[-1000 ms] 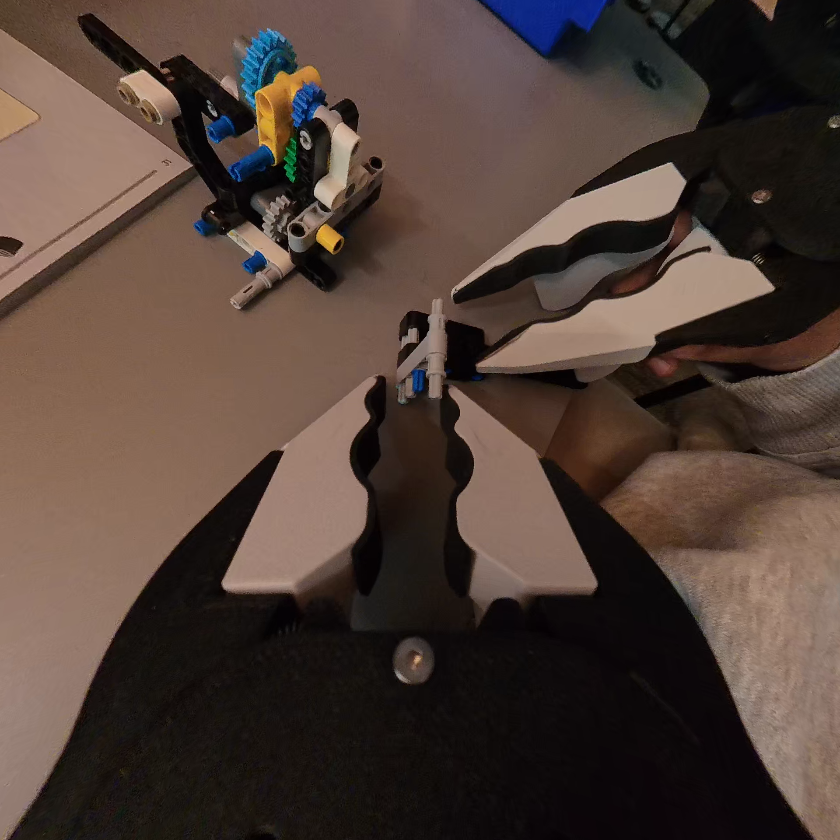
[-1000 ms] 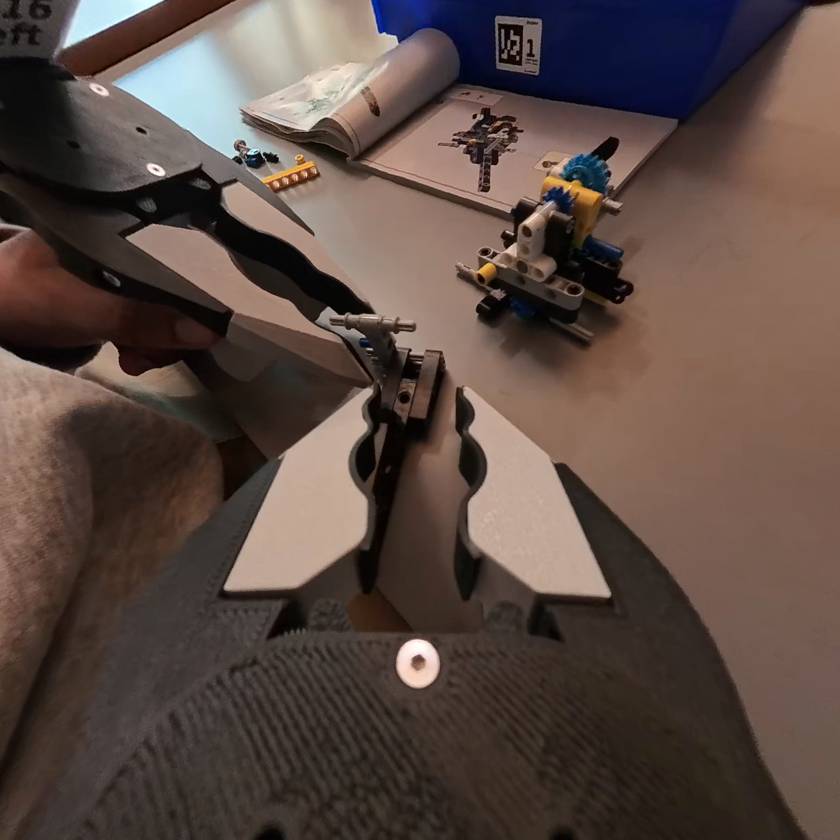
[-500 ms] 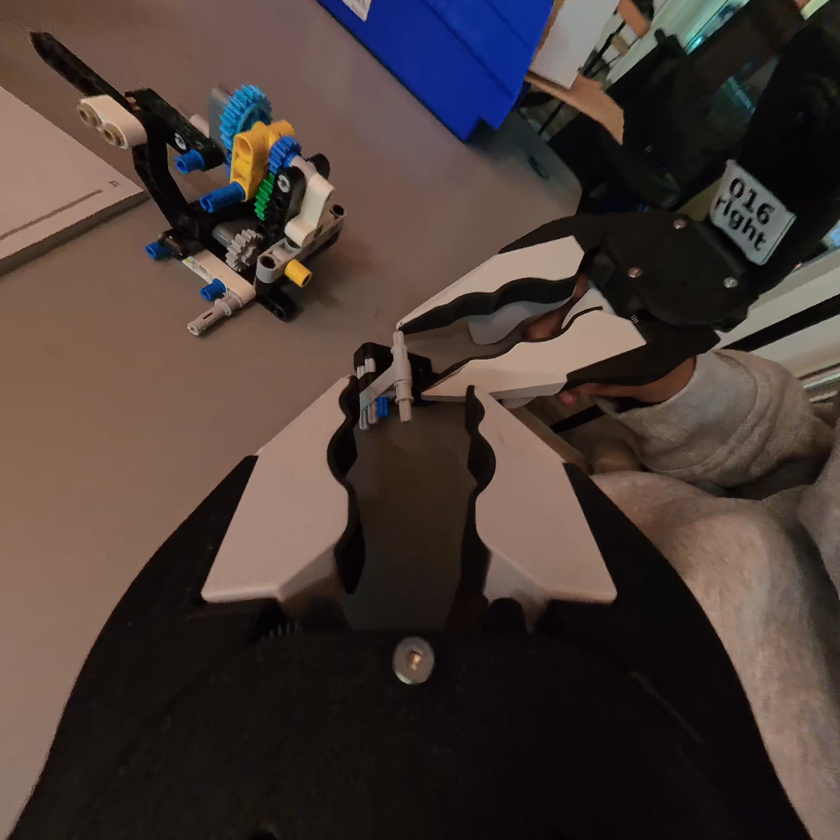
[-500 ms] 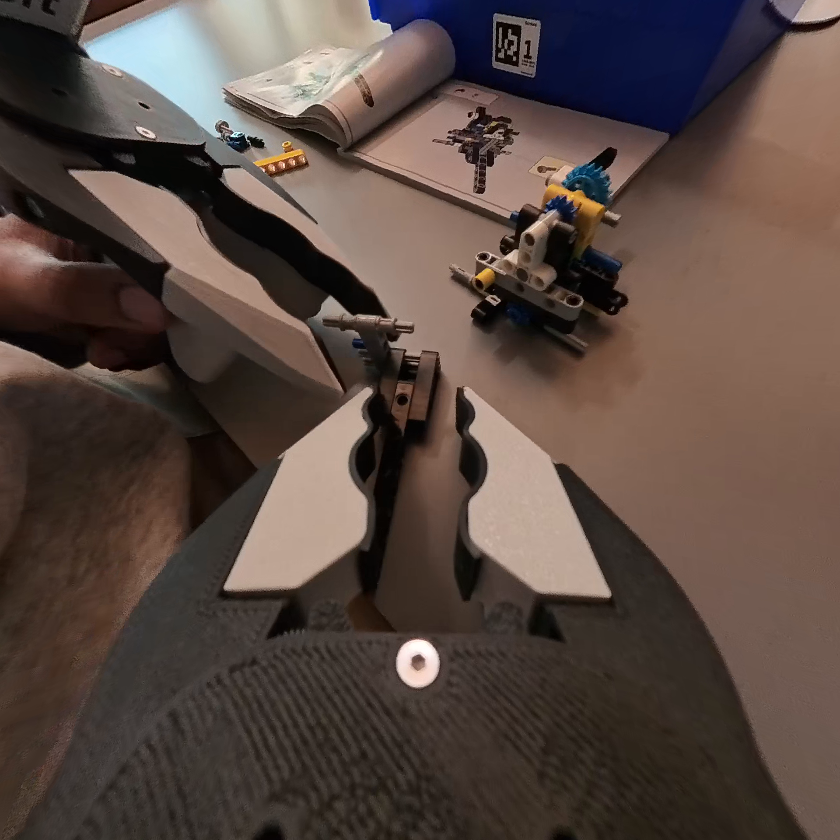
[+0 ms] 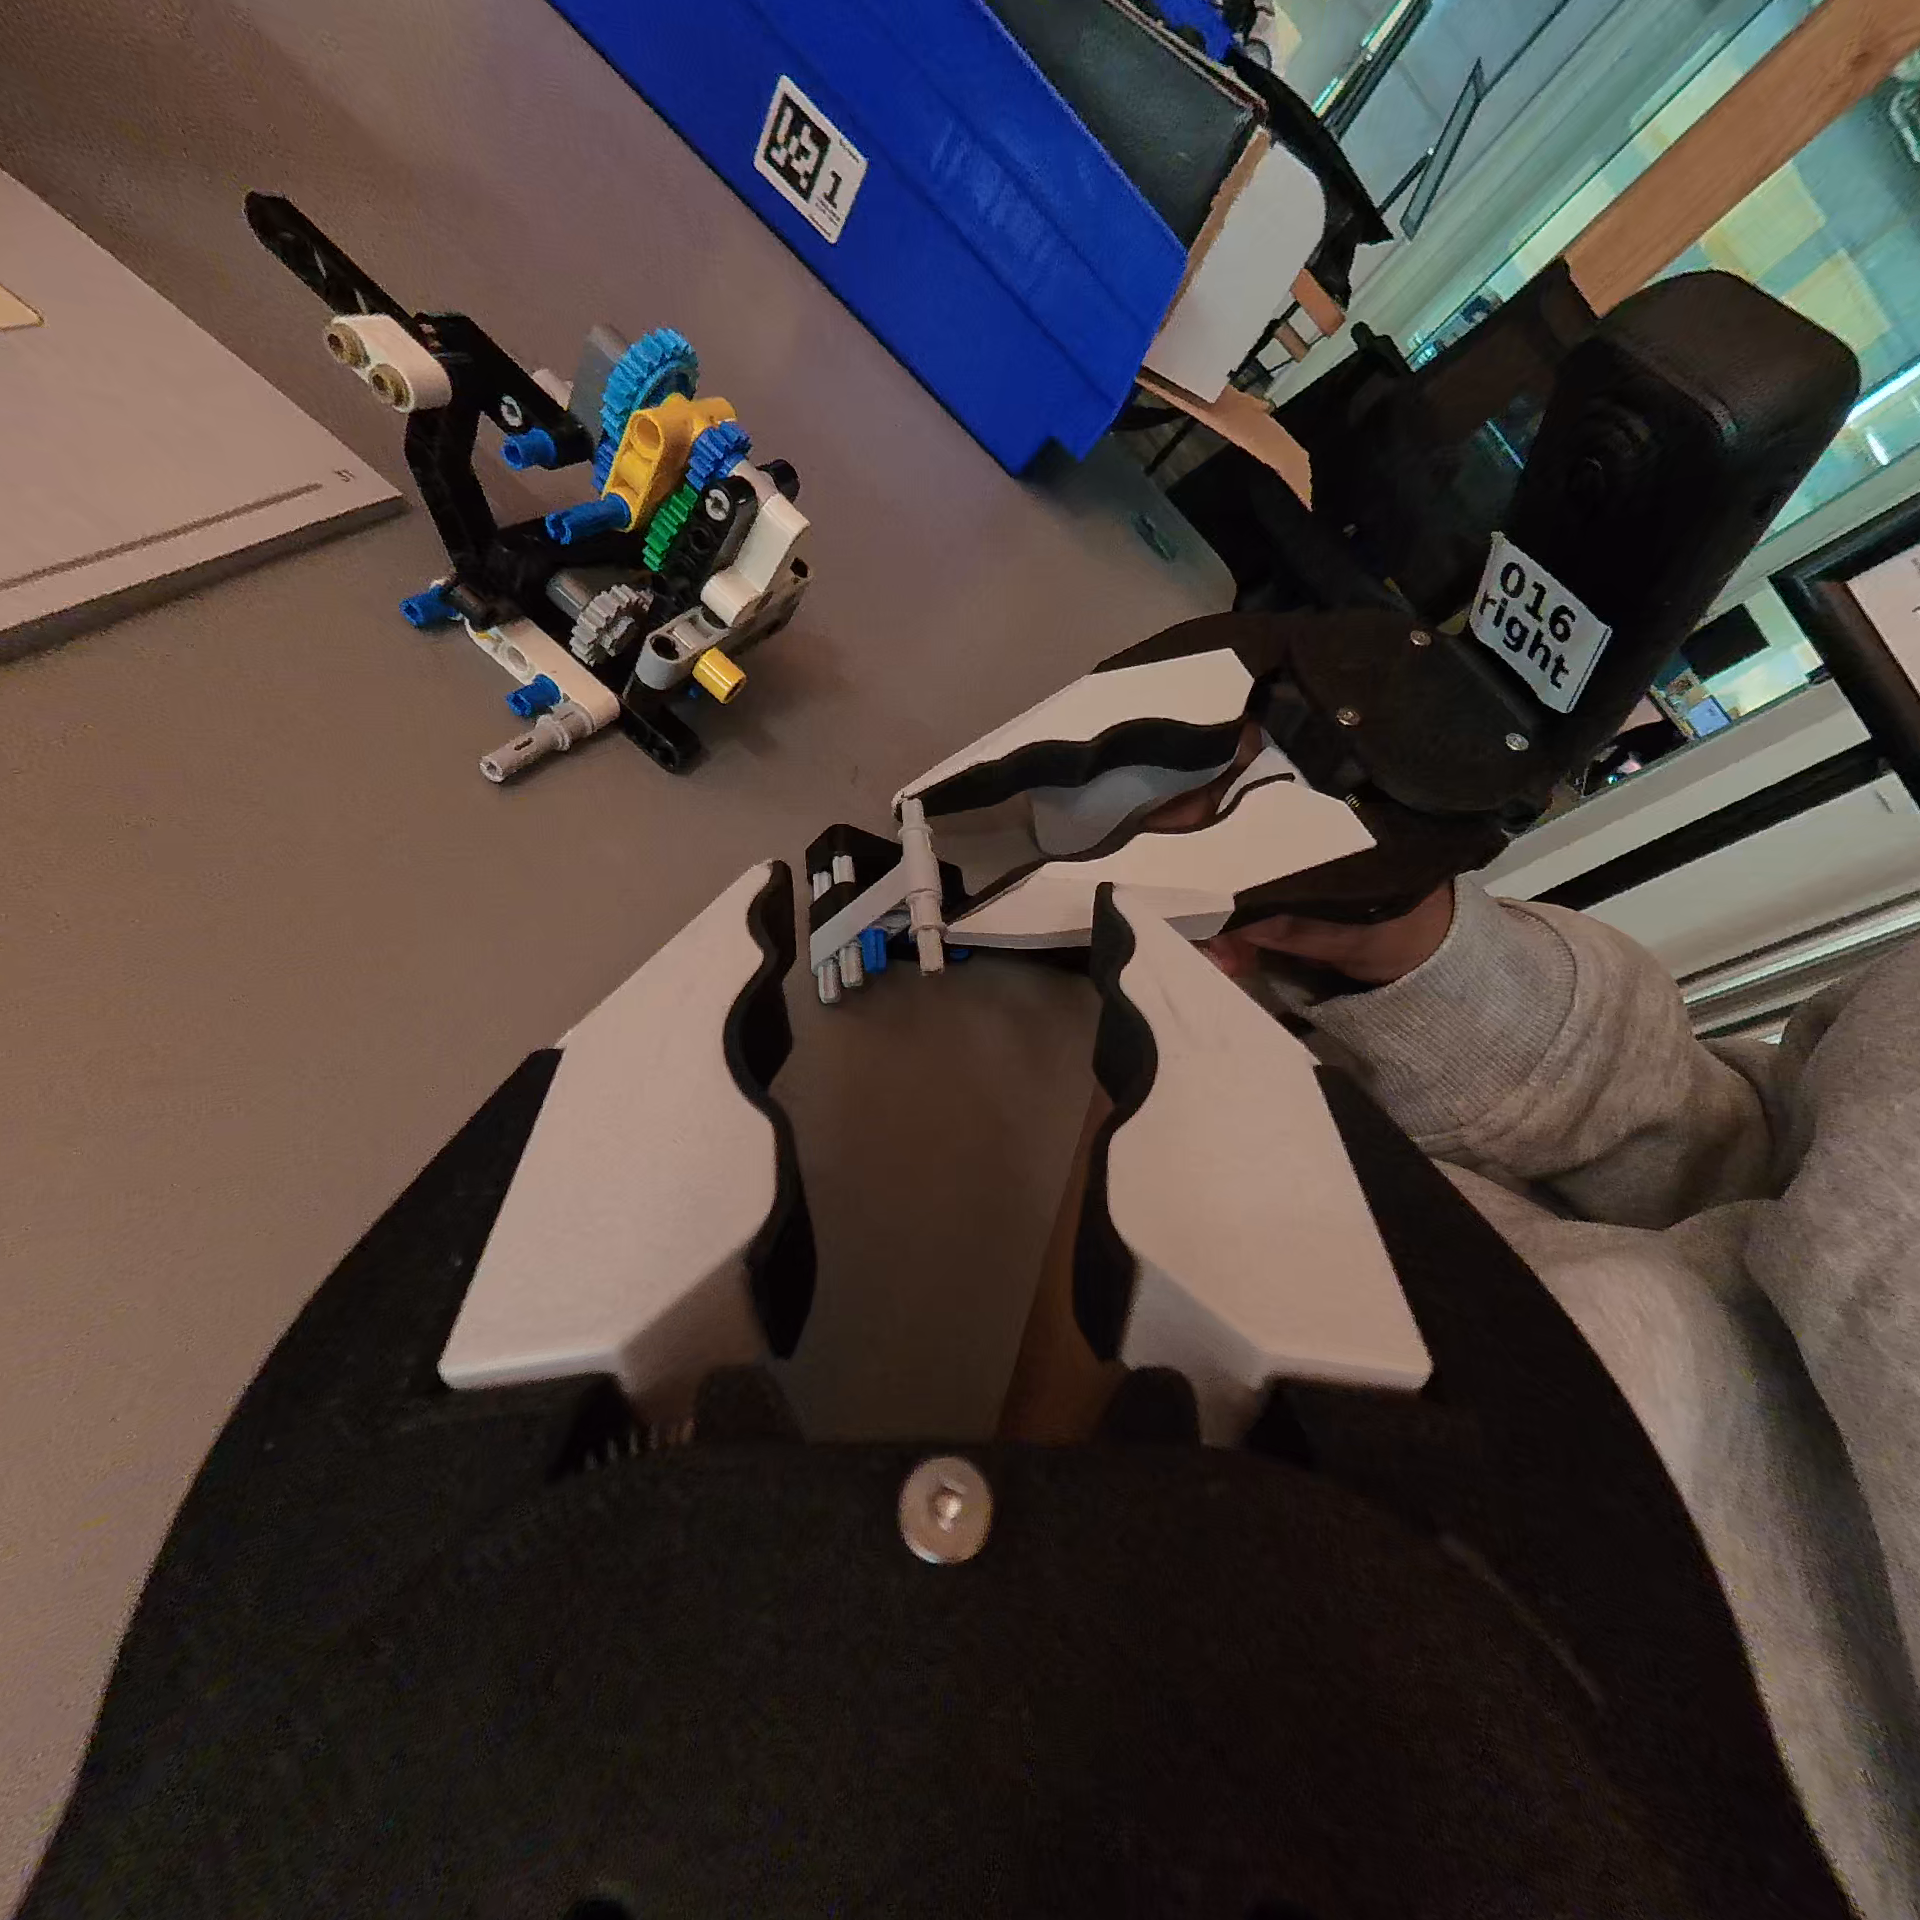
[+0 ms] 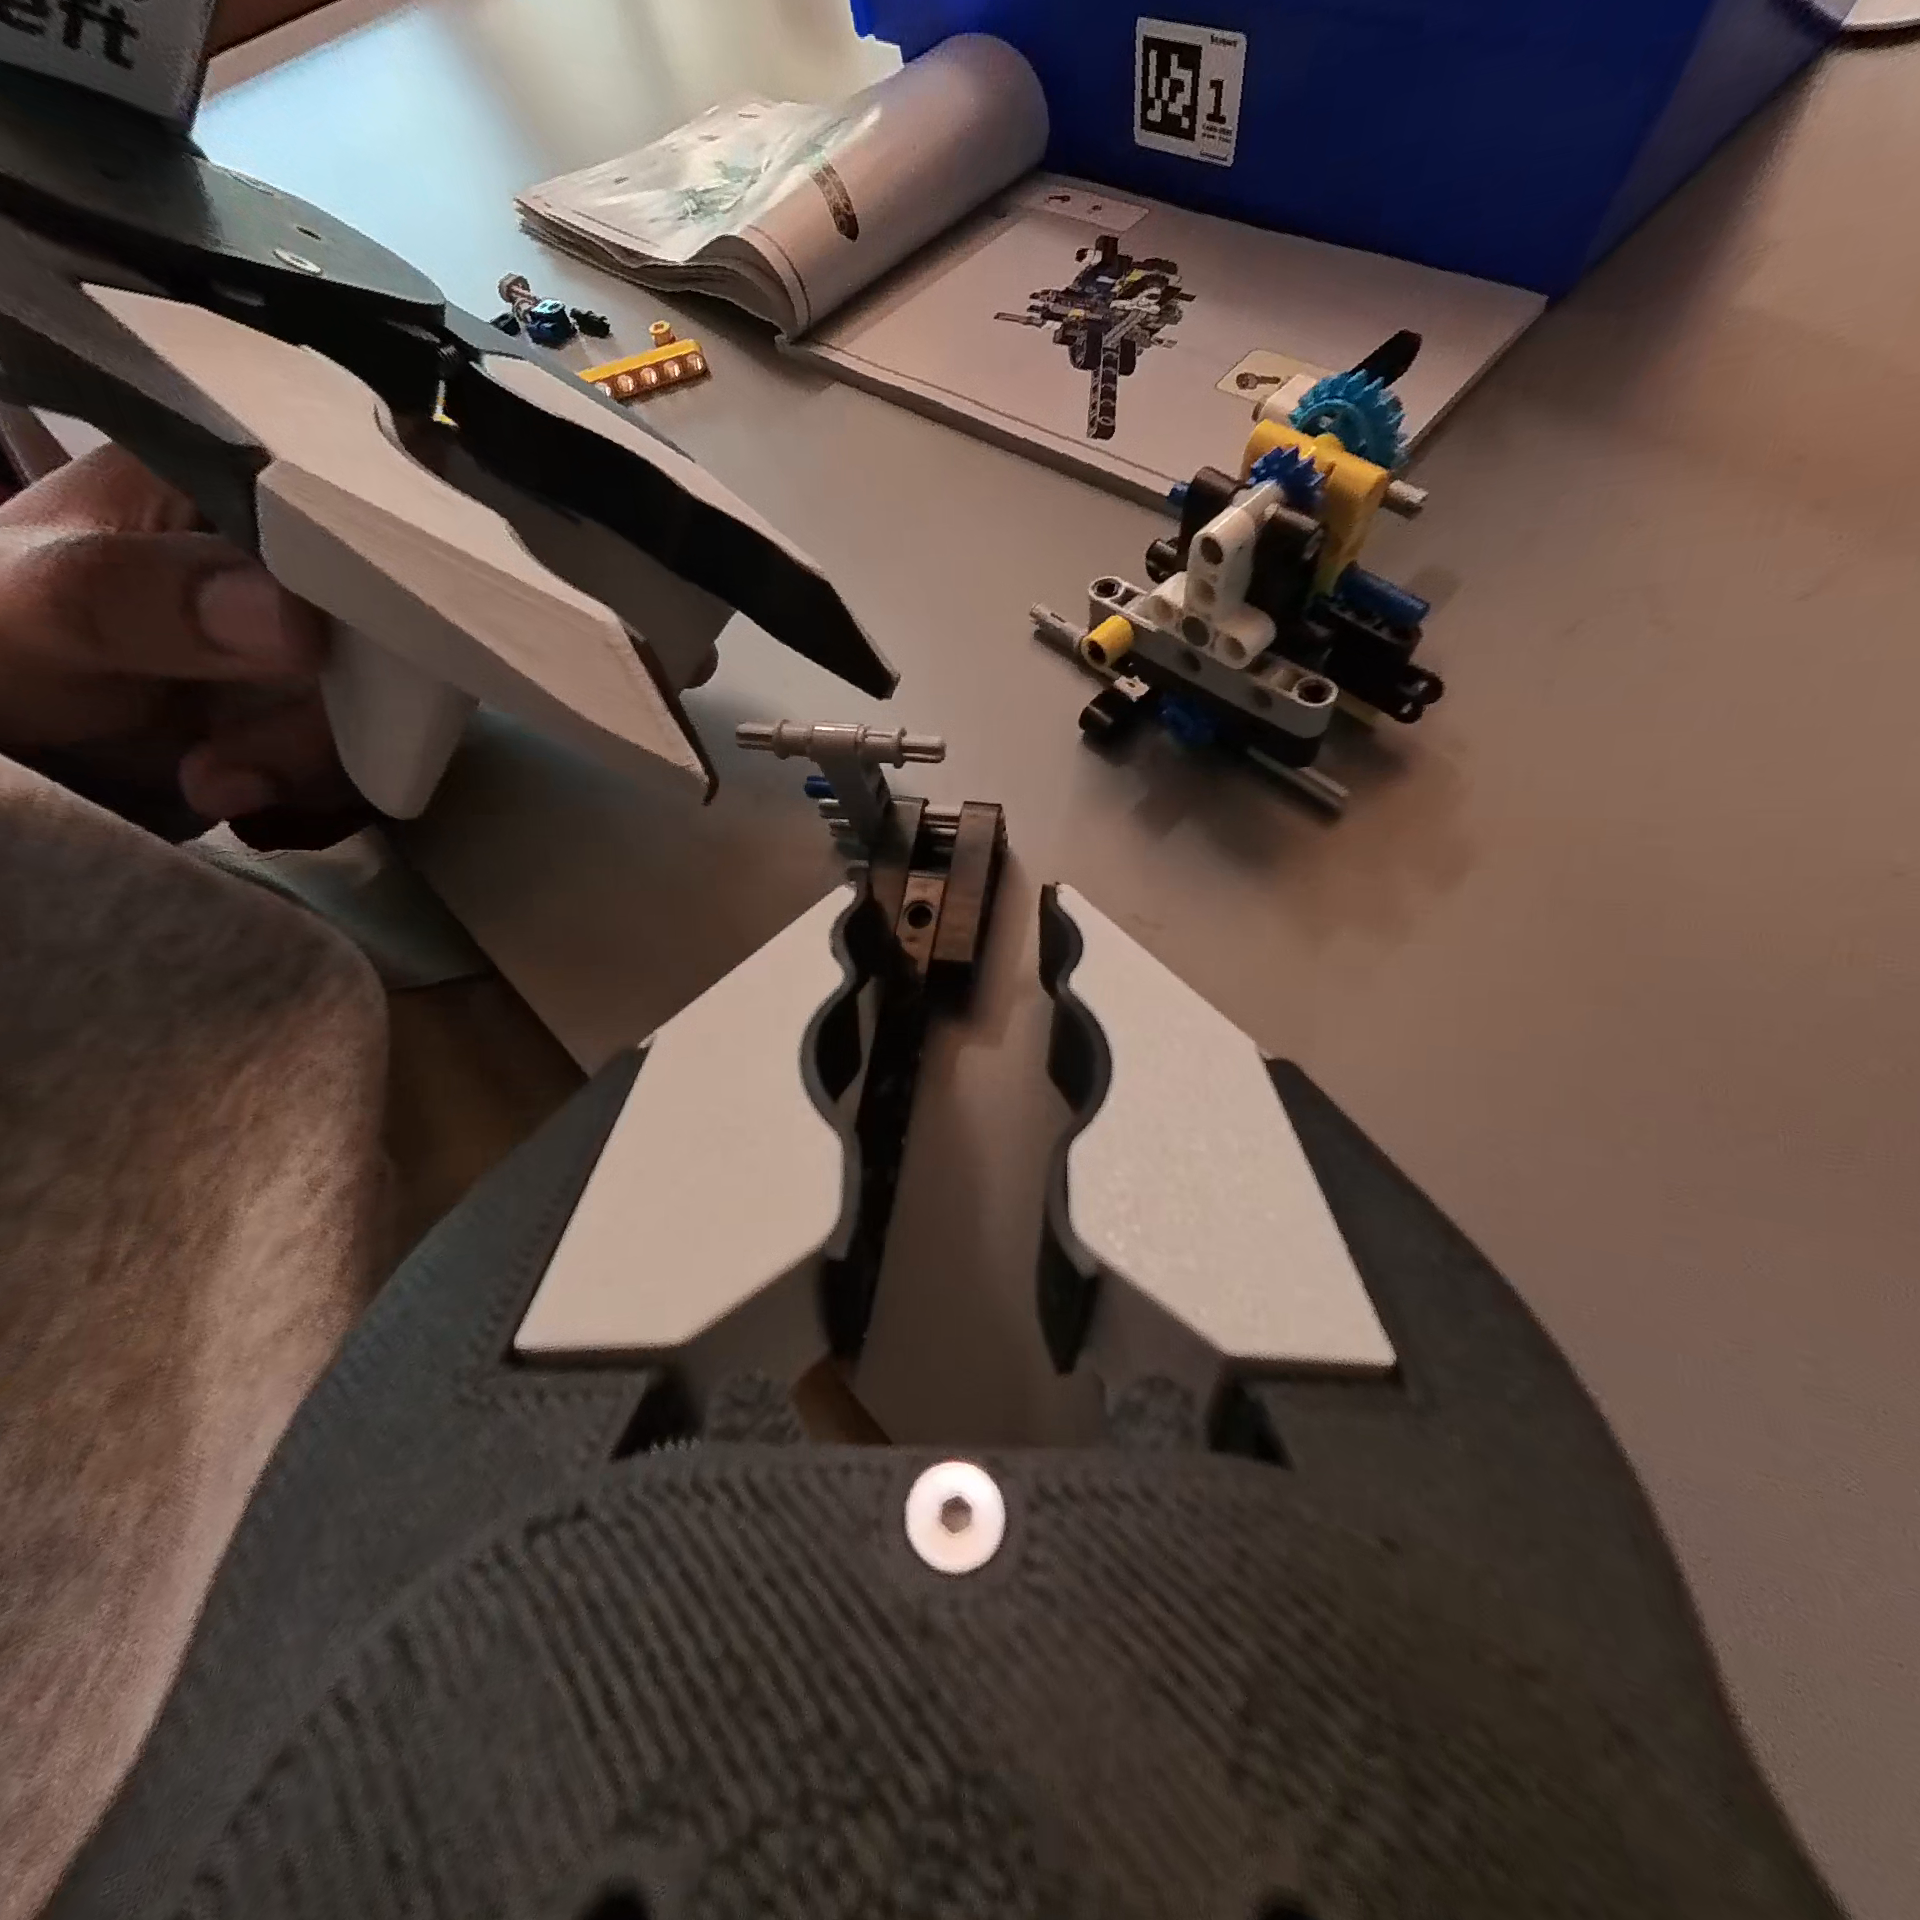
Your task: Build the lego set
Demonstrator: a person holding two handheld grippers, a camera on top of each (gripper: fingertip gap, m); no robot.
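Observation:
My right gripper (image 6: 948, 894) is shut on a small sub-assembly (image 6: 940, 883) of black beams with a grey cross pin (image 6: 842, 743) on top and blue pins, held above the table's near edge. The sub-assembly also shows in the left wrist view (image 5: 868, 914), at the right gripper's (image 5: 930, 873) tips. My left gripper (image 5: 940, 883) is open and empty, its fingertips just short of the sub-assembly; in the right wrist view it (image 6: 795, 738) hovers up and left of the grey pin. The larger geared model (image 5: 623, 551) (image 6: 1257, 592) stands on the grey table.
An open instruction booklet (image 6: 1039, 301) lies behind the model, before a blue bin (image 6: 1455, 125) (image 5: 935, 208). A yellow beam (image 6: 644, 374) and small loose parts (image 6: 540, 312) lie at the far left. A grey-sleeved arm (image 5: 1507, 1070) is at the right. Less than 4 cm separates the two grippers' tips.
My left gripper's jaws have opened wider and it has tilted and drawn back a little from the sub-assembly. The right gripper keeps its hold.

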